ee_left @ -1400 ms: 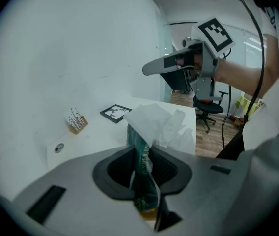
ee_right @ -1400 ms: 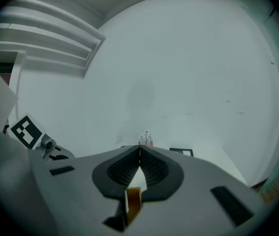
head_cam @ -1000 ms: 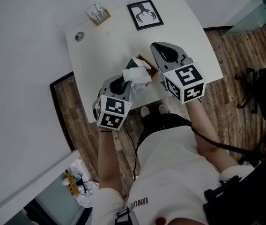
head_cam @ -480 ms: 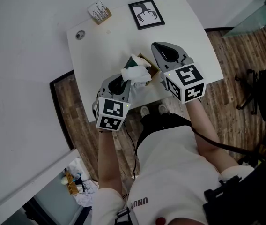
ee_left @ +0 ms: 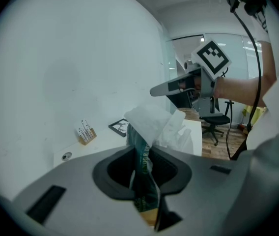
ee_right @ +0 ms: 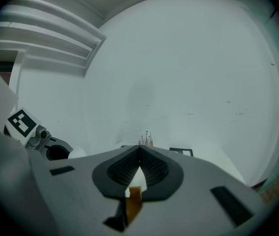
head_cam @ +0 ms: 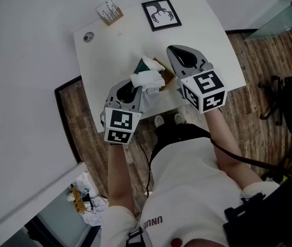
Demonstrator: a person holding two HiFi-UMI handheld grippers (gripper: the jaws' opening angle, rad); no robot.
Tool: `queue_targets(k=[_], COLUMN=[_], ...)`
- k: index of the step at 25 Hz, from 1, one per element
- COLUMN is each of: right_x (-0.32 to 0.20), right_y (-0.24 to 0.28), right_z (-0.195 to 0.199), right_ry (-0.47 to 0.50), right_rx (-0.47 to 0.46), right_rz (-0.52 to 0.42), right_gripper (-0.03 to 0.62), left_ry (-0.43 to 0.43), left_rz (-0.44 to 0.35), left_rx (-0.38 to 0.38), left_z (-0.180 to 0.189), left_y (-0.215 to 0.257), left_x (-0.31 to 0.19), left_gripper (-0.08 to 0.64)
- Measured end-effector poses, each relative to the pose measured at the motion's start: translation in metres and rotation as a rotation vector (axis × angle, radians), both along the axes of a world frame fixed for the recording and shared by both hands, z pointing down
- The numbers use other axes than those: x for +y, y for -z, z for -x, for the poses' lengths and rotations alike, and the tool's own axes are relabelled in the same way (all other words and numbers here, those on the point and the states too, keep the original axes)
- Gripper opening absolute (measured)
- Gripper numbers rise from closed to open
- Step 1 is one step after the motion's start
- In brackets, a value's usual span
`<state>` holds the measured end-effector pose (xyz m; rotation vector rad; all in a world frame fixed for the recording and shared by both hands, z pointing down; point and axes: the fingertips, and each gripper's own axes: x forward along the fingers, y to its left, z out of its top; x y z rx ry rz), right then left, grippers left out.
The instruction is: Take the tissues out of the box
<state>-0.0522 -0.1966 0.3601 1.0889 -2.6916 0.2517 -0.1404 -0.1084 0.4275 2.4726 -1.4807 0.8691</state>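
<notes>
Table [head_cam: 207, 30], near edge covered by my grippers. My left gripper [ee_left: 144, 163] is clamped narrowly on the green tissue box [ee_left: 140, 151], whose lower end is hidden; the head view masks this grip. My right gripper [ee_right: 139, 154], beside it, has jaws together and empty. White tissue [ee_left: 152, 119] juts beyond the left jaws.

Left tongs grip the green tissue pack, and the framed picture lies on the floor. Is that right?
No. The framed picture lies on the white table, not the floor, as the head view shows. The left tongs do grip the green tissue pack.
</notes>
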Motion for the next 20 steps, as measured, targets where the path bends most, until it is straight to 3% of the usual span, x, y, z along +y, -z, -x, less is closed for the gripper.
queue_targets(k=[20], right_x=[0.0], right_y=[-0.001], right_z=[0.001], right_ry=[0.003], right_rx=[-0.003], right_rz=[0.004], right_gripper=[0.018], left_ry=[0.066], left_rz=[-0.08], left_rx=[0.096], left_z=[0.015], left_y=[0.021], left_x=[0.0], left_gripper=[0.08])
